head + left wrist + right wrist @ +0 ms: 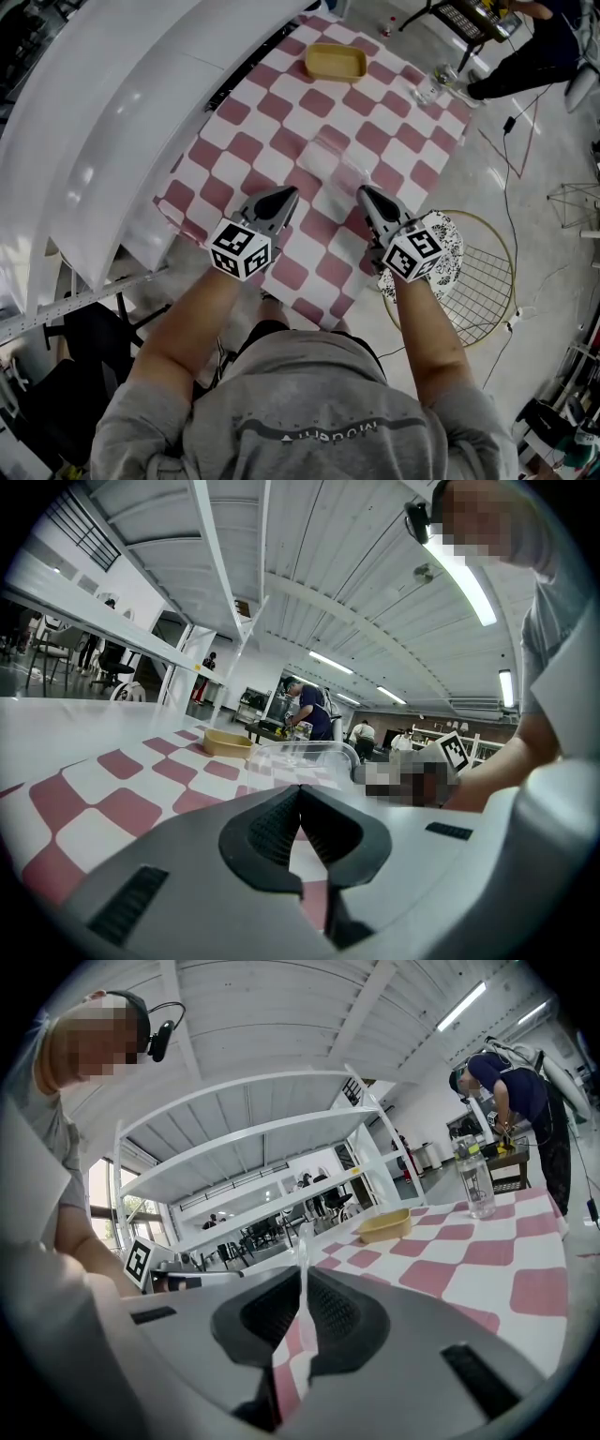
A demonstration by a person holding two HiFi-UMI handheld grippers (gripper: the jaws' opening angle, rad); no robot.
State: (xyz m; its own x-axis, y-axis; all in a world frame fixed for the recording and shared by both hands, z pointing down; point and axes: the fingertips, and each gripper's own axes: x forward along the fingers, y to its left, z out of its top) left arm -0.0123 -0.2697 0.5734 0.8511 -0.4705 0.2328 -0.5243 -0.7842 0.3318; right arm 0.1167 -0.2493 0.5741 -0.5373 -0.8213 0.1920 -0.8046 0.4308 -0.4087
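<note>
A: Right gripper [302, 1279] pinches clear container [333, 167] wall, mid checked table [281, 105]. Left gripper [300, 790] clamped shut, empty, just beside it.
B: Thin-wall grip. We reckon it could slip or flex if tilted.

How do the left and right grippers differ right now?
The left gripper is shut on nothing; the right gripper is shut on the wall of the clear box. The left sits just short of the box, the right on it. Both lie low over the checked cloth.
</note>
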